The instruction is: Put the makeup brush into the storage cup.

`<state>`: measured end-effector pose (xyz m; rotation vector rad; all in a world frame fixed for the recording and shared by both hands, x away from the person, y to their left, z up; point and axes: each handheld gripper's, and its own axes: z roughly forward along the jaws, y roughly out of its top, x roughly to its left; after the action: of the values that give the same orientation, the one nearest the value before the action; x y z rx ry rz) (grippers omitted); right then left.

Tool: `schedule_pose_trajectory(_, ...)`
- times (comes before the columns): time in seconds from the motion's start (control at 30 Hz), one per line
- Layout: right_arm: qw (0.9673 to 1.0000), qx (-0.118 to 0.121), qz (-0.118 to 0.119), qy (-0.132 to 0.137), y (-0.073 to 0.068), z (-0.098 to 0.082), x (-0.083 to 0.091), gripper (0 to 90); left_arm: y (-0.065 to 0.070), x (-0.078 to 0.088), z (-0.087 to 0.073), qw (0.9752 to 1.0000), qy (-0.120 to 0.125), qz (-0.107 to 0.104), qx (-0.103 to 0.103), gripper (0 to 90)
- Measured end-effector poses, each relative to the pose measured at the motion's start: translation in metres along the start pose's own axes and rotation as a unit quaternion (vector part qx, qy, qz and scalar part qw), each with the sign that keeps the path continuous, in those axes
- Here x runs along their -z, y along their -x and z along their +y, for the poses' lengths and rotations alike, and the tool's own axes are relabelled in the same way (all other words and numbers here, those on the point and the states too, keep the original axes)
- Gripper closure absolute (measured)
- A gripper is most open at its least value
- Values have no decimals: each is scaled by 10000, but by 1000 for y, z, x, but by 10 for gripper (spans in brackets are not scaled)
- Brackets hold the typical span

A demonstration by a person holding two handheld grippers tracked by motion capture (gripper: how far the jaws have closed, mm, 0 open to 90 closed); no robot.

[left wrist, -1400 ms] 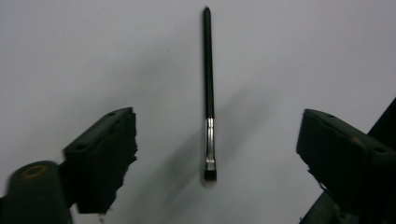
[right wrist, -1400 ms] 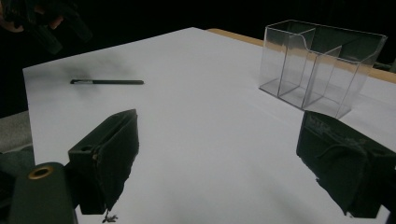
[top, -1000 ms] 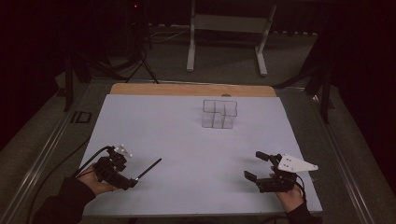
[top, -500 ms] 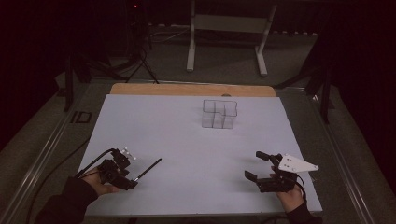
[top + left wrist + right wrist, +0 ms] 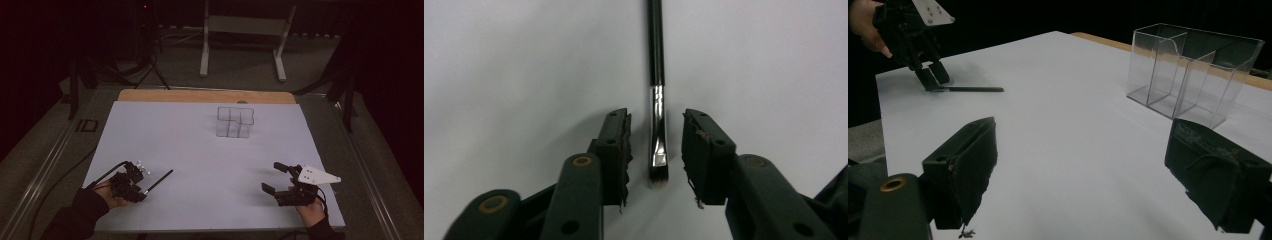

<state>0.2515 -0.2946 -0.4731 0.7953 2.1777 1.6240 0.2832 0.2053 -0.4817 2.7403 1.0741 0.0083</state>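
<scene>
A thin black makeup brush (image 5: pixel 160 180) lies on the white table at the front left, its handle pointing away to the right. In the left gripper view its silver ferrule (image 5: pixel 657 125) and short bristle tip lie between the jaws of my left gripper (image 5: pixel 656 125), which stand open on either side with small gaps. The left gripper (image 5: pixel 141 193) is held low at the brush's near end. My right gripper (image 5: pixel 270 176) hovers open at the front right, jaws wide apart and holding nothing (image 5: pixel 1080 150). It looks across at the brush (image 5: pixel 973 89) and the left gripper (image 5: pixel 933 82).
A clear plastic organizer (image 5: pixel 235 121) with several compartments stands at the back middle of the white table (image 5: pixel 200 150); it is at the upper right (image 5: pixel 1193 70) in the right gripper view. A wooden strip (image 5: pixel 200 96) runs along the far edge. A metal stand sits beyond the table.
My left gripper has edged slightly right and down onto the brush's near end. The brush and the right gripper have stayed put.
</scene>
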Motion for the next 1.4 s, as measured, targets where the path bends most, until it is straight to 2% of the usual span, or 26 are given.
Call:
schedule_pose_trajectory(0.2,10000,-1,3,-10,0,0,0,135,0,-2,-1,10000,-39,42,-76,688)
schedule_pose_trajectory(0.4,10000,-1,-2,-27,0,0,-1,134,5,-3,3,9992,-190,196,-276,719)
schedule_pose_trajectory(0.47,10000,-7,-4,-33,0,0,-1,134,6,-3,4,9989,-244,205,-354,756)
schedule_pose_trajectory(0.53,10000,-12,0,-32,0,-1,-1,135,8,-4,6,9987,-285,182,-368,839)
schedule_pose_trajectory(0.63,10000,-22,5,-46,0,-1,-1,134,8,-4,7,9987,-301,162,-382,846)
schedule_pose_trajectory(0.73,10000,-9,4,-48,0,-1,-1,135,6,-3,5,9992,-159,139,-352,849)
schedule_pose_trajectory(0.77,10000,-6,0,-45,0,-1,-1,135,5,-2,4,9993,-105,203,-286,850)
schedule_pose_trajectory(0.9,10000,-18,-18,-41,0,-1,-1,134,1,4,4,9994,50,186,-284,852)
schedule_pose_trajectory(1.1,10000,-11,-15,-49,0,0,-1,135,2,13,7,9991,109,112,-383,854)
schedule_pose_trajectory(1.2,10000,-14,-13,-48,0,-1,-1,134,3,17,11,9990,167,-3,-419,870)
schedule_pose_trajectory(1.27,10000,-18,-7,-48,0,-1,-1,134,4,17,13,9987,133,52,-498,871)
schedule_pose_trajectory(1.4,10000,-19,-16,-39,0,-1,-1,135,5,18,17,9985,129,5,-538,871)
